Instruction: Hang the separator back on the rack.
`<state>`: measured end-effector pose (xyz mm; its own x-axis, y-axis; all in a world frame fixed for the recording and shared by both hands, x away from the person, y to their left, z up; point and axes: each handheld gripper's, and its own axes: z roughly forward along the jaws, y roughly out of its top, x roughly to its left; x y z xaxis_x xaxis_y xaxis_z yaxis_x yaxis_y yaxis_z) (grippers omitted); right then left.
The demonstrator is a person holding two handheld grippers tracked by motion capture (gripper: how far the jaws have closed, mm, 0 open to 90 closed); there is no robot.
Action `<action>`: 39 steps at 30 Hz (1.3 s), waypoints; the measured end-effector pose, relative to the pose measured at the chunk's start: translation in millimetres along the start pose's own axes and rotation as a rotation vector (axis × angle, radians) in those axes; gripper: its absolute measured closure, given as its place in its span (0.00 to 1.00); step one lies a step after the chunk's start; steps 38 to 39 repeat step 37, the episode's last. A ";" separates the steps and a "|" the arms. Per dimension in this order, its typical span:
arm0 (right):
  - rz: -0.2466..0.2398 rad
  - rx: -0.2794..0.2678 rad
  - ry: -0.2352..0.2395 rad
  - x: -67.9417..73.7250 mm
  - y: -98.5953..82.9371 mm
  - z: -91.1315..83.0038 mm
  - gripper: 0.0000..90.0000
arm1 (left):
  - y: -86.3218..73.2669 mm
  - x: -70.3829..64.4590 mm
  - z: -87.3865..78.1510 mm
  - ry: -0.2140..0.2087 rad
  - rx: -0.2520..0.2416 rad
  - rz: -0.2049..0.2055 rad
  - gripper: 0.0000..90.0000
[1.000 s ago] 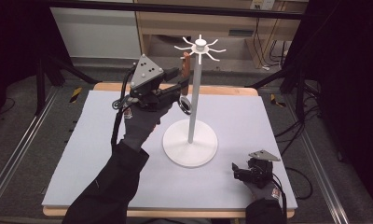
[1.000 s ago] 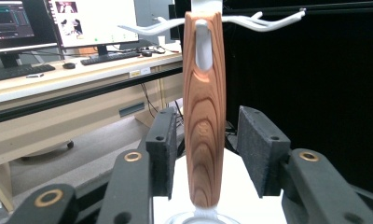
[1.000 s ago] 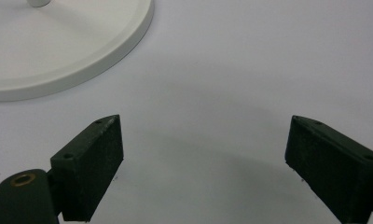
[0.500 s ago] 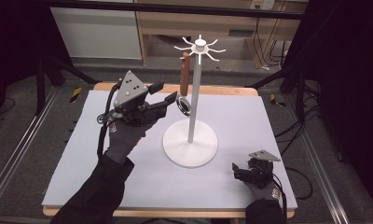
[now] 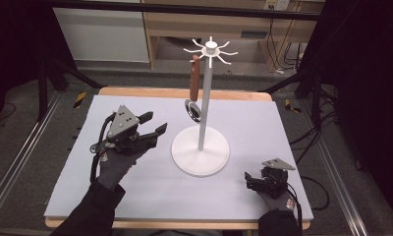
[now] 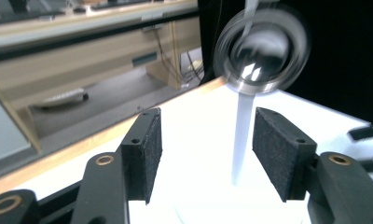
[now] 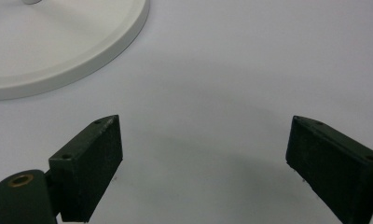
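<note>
Left gripper view shows steel cup (image 6: 260, 49) beyond spread fingers (image 6: 142, 149).

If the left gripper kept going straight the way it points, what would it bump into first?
Probably the white pole of the stand. In the left gripper view, the left gripper is open and the pole shows between its jaws, with the hanging ladle higher up, likely above that line. Depth is hard to judge.
</note>
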<state>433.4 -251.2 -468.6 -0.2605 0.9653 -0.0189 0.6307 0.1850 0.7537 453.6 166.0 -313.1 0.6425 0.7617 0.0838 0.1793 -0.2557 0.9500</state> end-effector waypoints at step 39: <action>0.023 0.023 -0.028 -6.1 -5.2 3.5 0.11 | -154.4 66.3 -31.0 0.166 0.267 -0.125 0.40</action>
